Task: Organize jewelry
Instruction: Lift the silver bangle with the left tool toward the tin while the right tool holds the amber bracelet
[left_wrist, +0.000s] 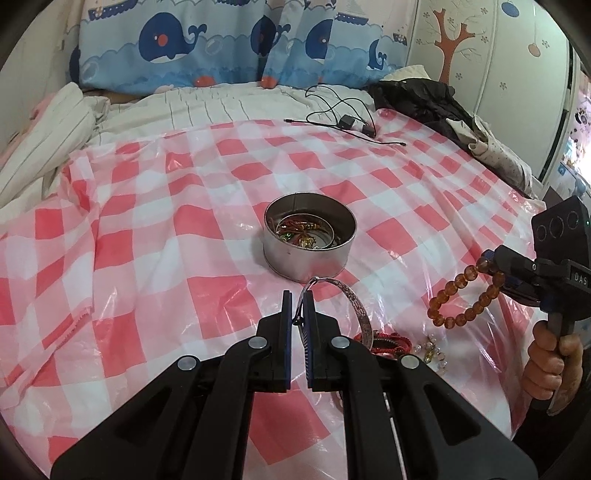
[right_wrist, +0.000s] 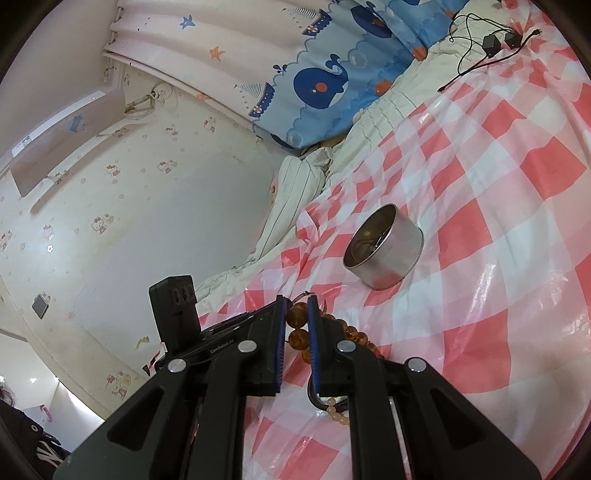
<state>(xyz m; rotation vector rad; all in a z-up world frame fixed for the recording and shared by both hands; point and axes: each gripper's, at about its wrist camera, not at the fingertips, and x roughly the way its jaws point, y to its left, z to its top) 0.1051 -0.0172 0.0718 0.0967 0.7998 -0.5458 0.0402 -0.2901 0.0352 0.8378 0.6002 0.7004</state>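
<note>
There was one round metal tin (left_wrist: 309, 236) on the bed, one silver bangle (left_wrist: 356, 306) and one amber bead bracelet (left_wrist: 461, 295). Two tools were counted, the left tool (left_wrist: 298, 306) and the right tool (right_wrist: 296, 314). At 1 o'clock from the tin lay two black chargers (left_wrist: 356, 124), and one red cord bracelet (left_wrist: 384, 341) lay at 5 o'clock.

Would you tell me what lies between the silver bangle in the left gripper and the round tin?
Nothing: only bare checked cloth separates the silver bangle, held by the left gripper, from the tin, in the left wrist view.

The right gripper (left_wrist: 491, 267) body reads "DAS"; the left gripper (right_wrist: 236, 317) arm reads "GenRobot.AI".
</note>
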